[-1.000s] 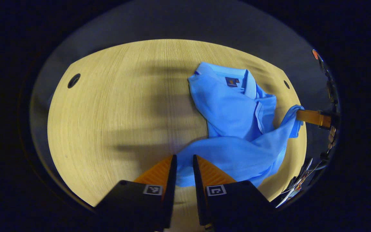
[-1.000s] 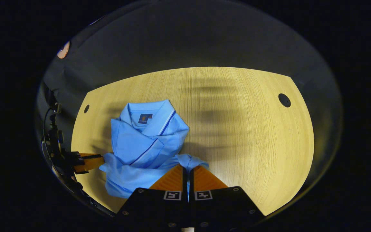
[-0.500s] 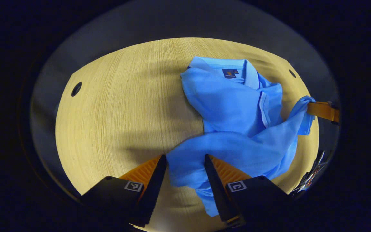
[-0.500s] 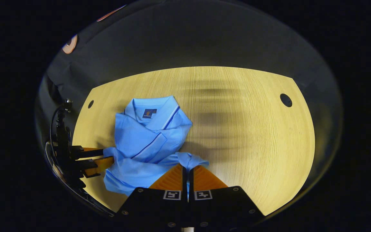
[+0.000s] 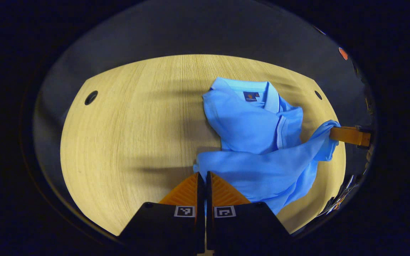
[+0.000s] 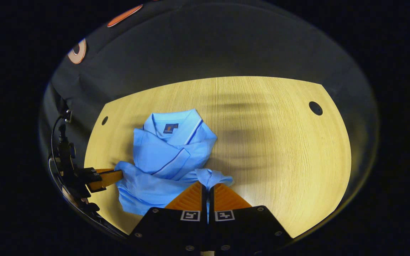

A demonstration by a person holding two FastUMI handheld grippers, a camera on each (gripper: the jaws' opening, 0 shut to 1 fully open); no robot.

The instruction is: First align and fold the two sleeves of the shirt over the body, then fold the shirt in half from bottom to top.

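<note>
- The blue shirt (image 5: 258,142) is lying bunched right of centre on the wooden table (image 5: 126,135) in the left gripper view, collar toward the top.
- The left gripper (image 5: 201,175) is pinching the shirt's lower edge, fingers clenched on the fabric.
- The right gripper (image 6: 205,185) is gripping another bunch of shirt cloth at lower centre of the right gripper view.

Neck label (image 5: 251,96) on shirt (image 5: 251,124), upper middle of frame: dark patch with an orange mark; no words could be read.
Finger markers: black-and-white square codes, no text.
</note>
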